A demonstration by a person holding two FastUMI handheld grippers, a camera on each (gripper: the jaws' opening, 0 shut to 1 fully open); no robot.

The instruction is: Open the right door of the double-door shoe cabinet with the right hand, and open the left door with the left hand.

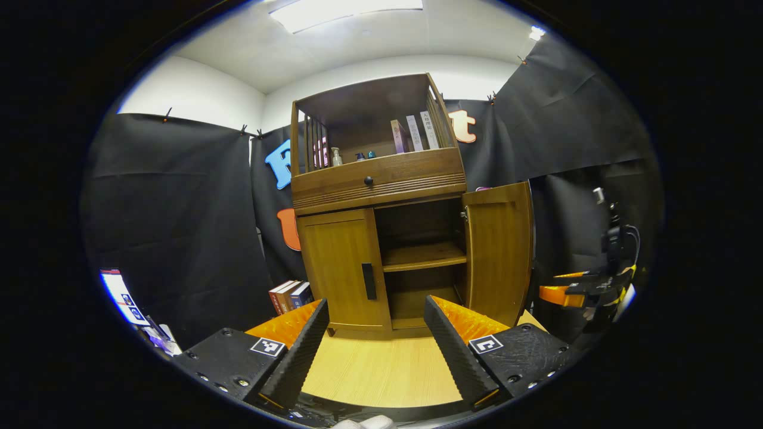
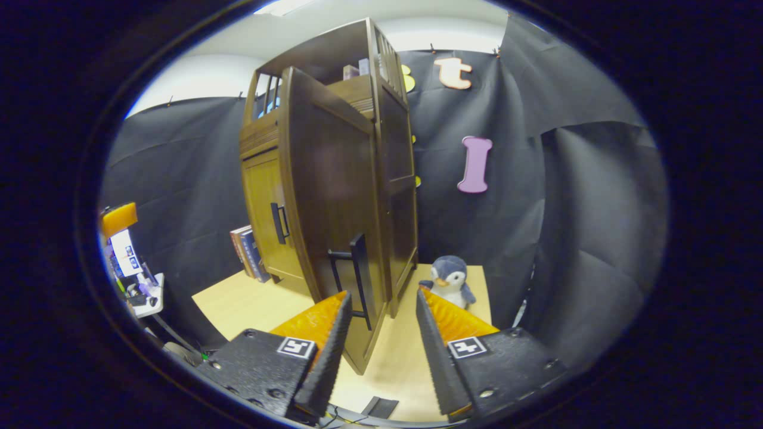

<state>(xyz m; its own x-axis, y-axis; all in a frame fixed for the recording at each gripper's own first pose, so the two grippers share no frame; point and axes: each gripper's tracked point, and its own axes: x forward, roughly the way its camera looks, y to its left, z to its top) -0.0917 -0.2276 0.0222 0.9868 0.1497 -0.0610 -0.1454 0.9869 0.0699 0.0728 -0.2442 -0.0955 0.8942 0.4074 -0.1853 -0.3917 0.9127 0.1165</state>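
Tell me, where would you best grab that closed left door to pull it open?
By its dark vertical handle, which sits near the left door's inner edge, beside the open middle. The left hand-held gripper is open and faces it from the front, so it would probably come straight in, close one finger on each side of the bar, then pull back. The right door already stands open.

My left gripper (image 1: 377,310) is wide open — its two fingers spread apart, holding nothing. My right gripper (image 2: 381,301) is open too — fingers apart, nothing between them, pointing forward.
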